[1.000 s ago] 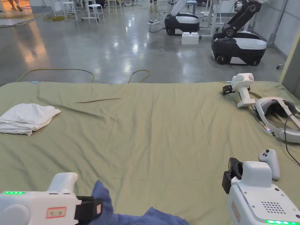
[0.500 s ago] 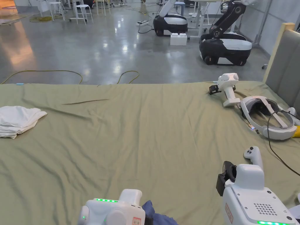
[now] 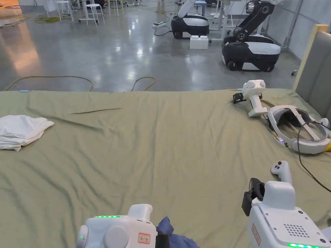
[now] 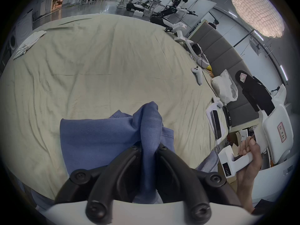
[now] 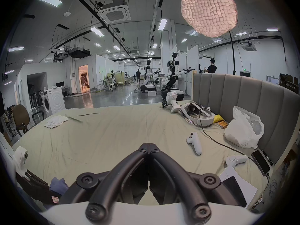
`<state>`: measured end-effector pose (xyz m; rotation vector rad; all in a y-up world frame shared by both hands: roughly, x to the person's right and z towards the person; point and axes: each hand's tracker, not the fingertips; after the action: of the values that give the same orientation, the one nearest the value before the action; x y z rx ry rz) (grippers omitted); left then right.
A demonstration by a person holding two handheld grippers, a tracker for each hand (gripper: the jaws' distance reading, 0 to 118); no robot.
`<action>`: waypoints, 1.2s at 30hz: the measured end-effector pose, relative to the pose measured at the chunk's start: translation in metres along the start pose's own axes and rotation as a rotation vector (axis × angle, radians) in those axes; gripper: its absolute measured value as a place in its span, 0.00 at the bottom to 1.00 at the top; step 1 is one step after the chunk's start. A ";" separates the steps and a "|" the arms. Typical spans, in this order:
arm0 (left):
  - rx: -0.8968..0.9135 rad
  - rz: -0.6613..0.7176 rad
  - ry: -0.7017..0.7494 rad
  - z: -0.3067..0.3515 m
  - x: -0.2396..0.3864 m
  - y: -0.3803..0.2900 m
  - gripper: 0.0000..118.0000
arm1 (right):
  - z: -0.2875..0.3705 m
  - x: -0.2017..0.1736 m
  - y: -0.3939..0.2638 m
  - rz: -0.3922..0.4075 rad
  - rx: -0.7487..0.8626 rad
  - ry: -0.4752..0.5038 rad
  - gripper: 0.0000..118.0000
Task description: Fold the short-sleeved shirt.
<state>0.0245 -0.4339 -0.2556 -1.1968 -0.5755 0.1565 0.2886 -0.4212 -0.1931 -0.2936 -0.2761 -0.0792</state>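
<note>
The blue short-sleeved shirt lies bunched at the near edge of the green bed sheet. My left gripper is shut on a raised fold of it, and cloth stands up between the jaws. In the head view the left gripper sits at the bottom edge with the blue shirt poking out beside it. My right gripper is shut with nothing in it and hovers above the sheet, right of the shirt. In the head view the right gripper is at the bottom right. A hand holds it in the left gripper view.
A folded white cloth lies at the sheet's left. Along the right side lie a spare gripper, a headset with a cable, a controller and a white plastic bag. A grey headboard stands behind them.
My left gripper has moved right along the near edge with the blue shirt in it and turned. The right gripper has stayed about where it was. The head camera shifted slightly.
</note>
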 end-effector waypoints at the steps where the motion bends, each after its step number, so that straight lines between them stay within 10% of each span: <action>1: -0.004 0.002 -0.006 -0.001 0.000 0.000 0.14 | 0.000 -0.001 0.000 0.002 -0.001 0.001 0.00; 7: 0.003 0.080 -0.186 0.011 -0.010 0.001 0.40 | 0.000 -0.003 -0.005 0.007 -0.012 0.008 0.00; 26: -0.105 0.029 -0.165 -0.088 -0.007 -0.025 0.17 | 0.008 0.000 -0.006 0.021 -0.017 -0.006 0.00; 36: 0.096 -0.028 -0.162 -0.017 -0.028 -0.009 0.17 | 0.012 -0.006 0.003 0.034 0.011 -0.001 0.00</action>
<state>0.0073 -0.4628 -0.2608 -1.0886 -0.7180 0.2563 0.2798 -0.4149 -0.1841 -0.2876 -0.2720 -0.0445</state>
